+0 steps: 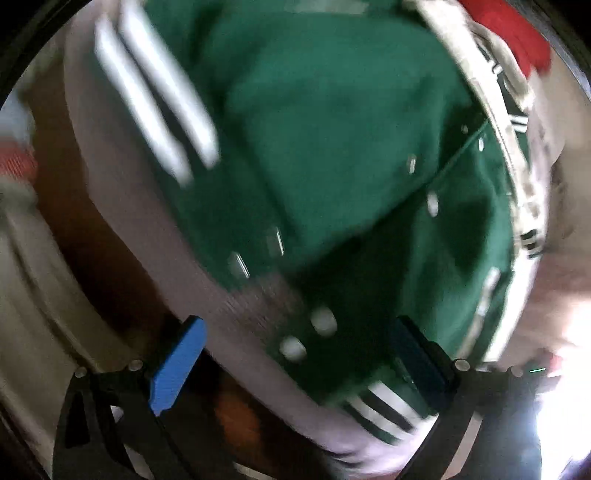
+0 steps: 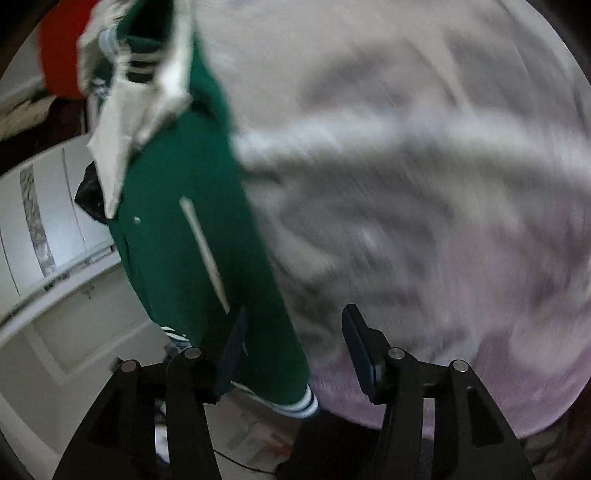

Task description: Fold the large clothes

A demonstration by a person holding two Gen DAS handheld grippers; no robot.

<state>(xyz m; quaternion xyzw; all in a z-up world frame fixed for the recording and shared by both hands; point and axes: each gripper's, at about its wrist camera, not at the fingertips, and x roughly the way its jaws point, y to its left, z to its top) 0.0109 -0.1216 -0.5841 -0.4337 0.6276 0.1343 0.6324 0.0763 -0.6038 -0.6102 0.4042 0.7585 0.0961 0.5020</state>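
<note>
I see the green jacket blurred on a pale cover. My left gripper has its jaws wide apart around the hem at 6 o'clock. My right gripper is also spread, holding nothing.

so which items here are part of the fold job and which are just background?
Job:
- green jacket with white stripes and snaps
- light sheet it lies on
- left gripper, open
- right gripper, open

Lying about:
- red item at the far edge
- white cabinet doors
</note>
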